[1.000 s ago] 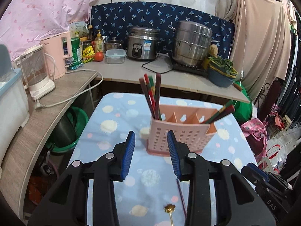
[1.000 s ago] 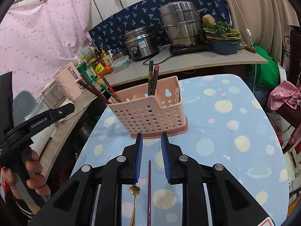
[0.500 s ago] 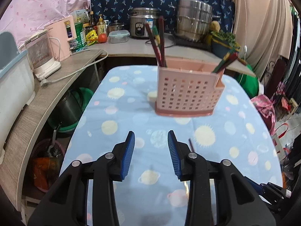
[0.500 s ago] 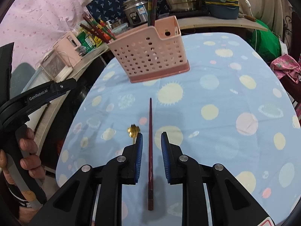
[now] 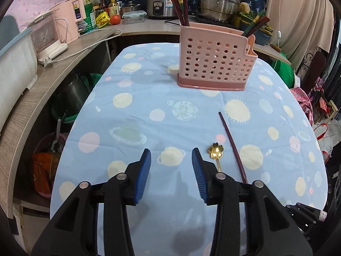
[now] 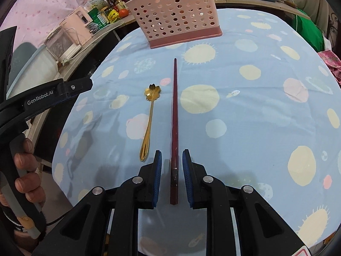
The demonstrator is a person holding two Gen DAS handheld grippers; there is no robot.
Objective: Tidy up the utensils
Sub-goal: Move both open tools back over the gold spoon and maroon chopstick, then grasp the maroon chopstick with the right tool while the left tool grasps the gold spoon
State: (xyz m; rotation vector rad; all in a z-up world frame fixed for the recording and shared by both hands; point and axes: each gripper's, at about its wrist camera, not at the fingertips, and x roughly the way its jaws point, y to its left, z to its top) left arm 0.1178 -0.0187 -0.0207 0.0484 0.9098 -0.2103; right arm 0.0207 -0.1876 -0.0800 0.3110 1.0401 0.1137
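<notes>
A dark red chopstick (image 6: 174,106) lies flat on the blue patterned tablecloth (image 6: 245,117), pointing toward the pink perforated utensil basket (image 6: 177,17). My right gripper (image 6: 172,154) is low over its near end, with the stick between the pads and a gap on each side, so it is open. A gold flower-bowl spoon (image 6: 149,117) lies just left of the chopstick. My left gripper (image 5: 171,155) hovers over bare cloth, its jaws opening with nothing between them. The spoon (image 5: 216,151) and chopstick (image 5: 232,145) lie just to its right. The basket (image 5: 213,64) holds several chopsticks (image 5: 181,4).
A curved wooden counter (image 5: 42,85) runs along the left and back, carrying a white appliance (image 5: 49,36), a rice cooker (image 5: 159,6) and a steel steamer pot (image 5: 219,0). The table's left edge drops to clutter below. A hand (image 6: 23,166) holds the left gripper's handle.
Both grippers have dropped toward the table and tilted down. The left jaws have widened. The right jaws now straddle the chopstick's near end instead of hanging above it.
</notes>
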